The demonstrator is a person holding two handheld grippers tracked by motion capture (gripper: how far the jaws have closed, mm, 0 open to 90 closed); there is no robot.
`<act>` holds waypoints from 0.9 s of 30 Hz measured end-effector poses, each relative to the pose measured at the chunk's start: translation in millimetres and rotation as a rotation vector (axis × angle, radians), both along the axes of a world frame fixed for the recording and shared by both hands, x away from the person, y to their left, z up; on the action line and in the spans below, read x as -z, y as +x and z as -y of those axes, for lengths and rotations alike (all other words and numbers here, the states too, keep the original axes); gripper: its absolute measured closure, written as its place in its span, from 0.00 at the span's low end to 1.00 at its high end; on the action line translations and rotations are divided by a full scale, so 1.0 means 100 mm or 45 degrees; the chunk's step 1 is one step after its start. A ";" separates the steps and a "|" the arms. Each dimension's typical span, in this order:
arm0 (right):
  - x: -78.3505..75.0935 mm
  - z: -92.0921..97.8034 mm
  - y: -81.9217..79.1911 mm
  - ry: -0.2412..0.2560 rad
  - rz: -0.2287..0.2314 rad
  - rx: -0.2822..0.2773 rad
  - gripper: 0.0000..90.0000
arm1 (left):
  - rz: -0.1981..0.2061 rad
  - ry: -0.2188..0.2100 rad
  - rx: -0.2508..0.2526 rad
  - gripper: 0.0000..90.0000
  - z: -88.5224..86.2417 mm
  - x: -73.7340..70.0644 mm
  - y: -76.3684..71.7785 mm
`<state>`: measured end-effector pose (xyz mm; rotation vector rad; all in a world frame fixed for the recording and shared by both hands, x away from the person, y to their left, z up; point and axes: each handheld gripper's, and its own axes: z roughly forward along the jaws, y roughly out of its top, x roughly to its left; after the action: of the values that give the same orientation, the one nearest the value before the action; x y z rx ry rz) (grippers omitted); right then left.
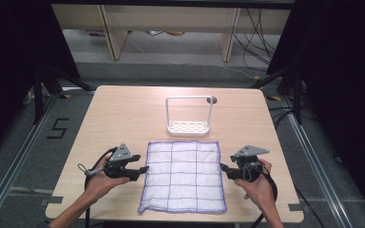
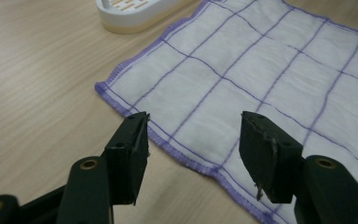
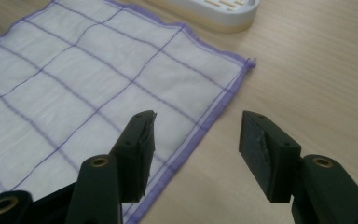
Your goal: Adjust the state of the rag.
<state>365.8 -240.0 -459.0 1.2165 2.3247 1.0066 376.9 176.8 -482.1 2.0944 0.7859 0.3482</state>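
A white cloth [image 1: 183,175] with a purple grid and purple hem lies flat on the wooden table [image 1: 123,114], near its front edge. My left gripper [image 1: 145,169] is open at the cloth's left edge; in the left gripper view the hem [image 2: 168,144] runs between its jaws. My right gripper [image 1: 222,168] is open at the cloth's right edge [image 3: 200,130], its jaws straddling the hem. Nothing is held by either. A white rack [image 1: 189,115] with a tall wire handle stands just behind the cloth.
The rack's perforated base [image 2: 135,11] [image 3: 214,11] sits close to the cloth's far edge. A dark round hole [image 1: 212,100] is in the tabletop behind the rack. Bare wood lies left and right of the cloth.
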 end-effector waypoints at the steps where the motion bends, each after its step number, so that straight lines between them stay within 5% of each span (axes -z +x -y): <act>1: 0.01 -0.01 0.05 0.000 0.015 0.013 0.51 | 0.000 -0.005 0.002 0.46 0.00 -0.01 0.03; 8: -0.01 -0.05 0.34 -0.009 0.018 0.042 0.50 | -0.012 -0.002 -0.047 0.46 0.01 -0.03 0.27; 11: 0.03 -0.11 0.54 -0.030 -0.051 0.069 0.49 | -0.022 0.011 -0.081 0.45 0.01 -0.03 0.45; 14: 0.09 -0.17 0.67 -0.013 -0.058 0.089 0.48 | -0.011 0.029 -0.114 0.44 0.03 -0.01 0.56; 23: 0.15 -0.28 0.92 0.001 -0.080 0.100 0.48 | -0.081 0.046 -0.127 0.40 0.15 0.07 0.75; 26: 0.17 -0.30 1.00 -0.040 -0.056 0.080 0.48 | -0.084 0.025 -0.139 0.38 0.17 0.06 0.79; 27: 0.16 -0.33 1.00 -0.035 -0.091 0.104 0.48 | -0.092 0.037 -0.132 0.38 0.17 0.05 0.81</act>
<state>465.7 -206.9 -474.5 1.3459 2.3132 0.9149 458.3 159.4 -487.5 2.1081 0.9391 0.3437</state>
